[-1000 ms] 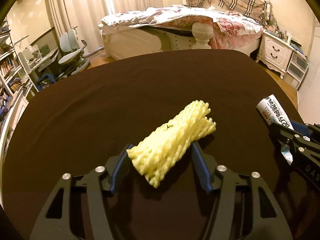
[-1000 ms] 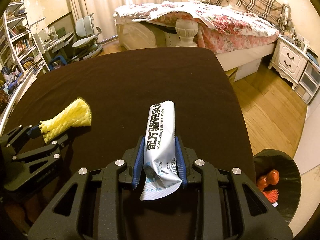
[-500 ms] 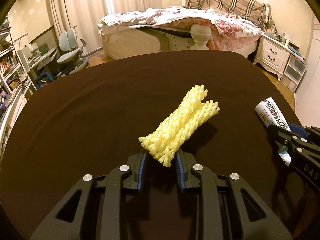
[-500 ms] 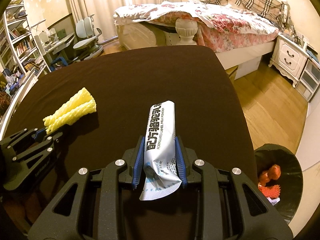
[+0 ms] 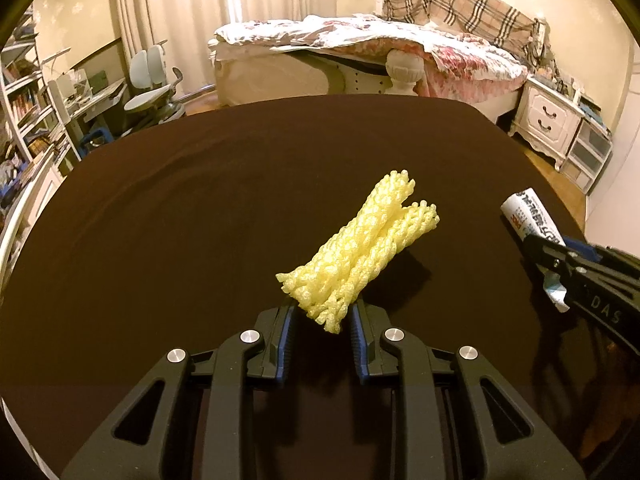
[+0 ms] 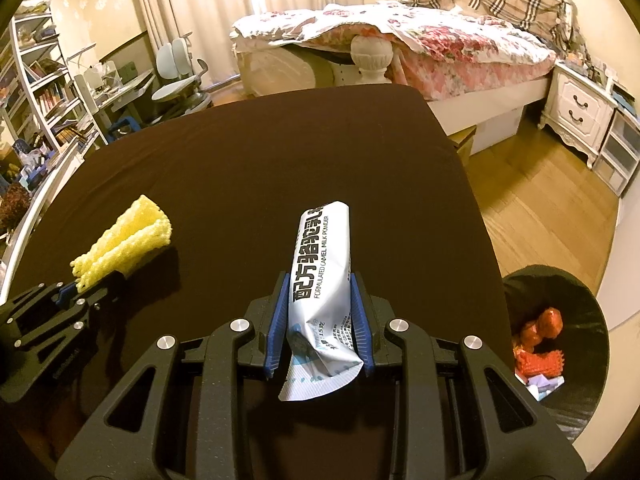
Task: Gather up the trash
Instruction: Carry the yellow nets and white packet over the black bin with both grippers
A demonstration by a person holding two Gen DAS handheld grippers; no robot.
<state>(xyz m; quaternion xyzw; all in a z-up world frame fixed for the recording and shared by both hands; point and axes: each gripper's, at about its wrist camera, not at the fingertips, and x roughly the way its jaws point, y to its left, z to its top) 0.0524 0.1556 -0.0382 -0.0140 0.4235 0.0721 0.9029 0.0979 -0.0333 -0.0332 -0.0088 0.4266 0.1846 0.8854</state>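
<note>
Trash, two pieces: one white foil milk-powder sachet (image 6: 322, 280) clamped in my right tongs (image 6: 319, 320), one yellow foam net sleeve (image 5: 358, 256) pinched in my left tongs (image 5: 322, 334), both raised over the dark brown table (image 5: 200, 220). One black-lined bin (image 6: 560, 344) stands right, holding orange scraps.

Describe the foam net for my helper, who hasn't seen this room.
On the dark brown table, left of the white milk powder sachet, the left hand-held gripper pinches it. The foam net is the only pale yellow, knobbly mesh sleeve.
</note>
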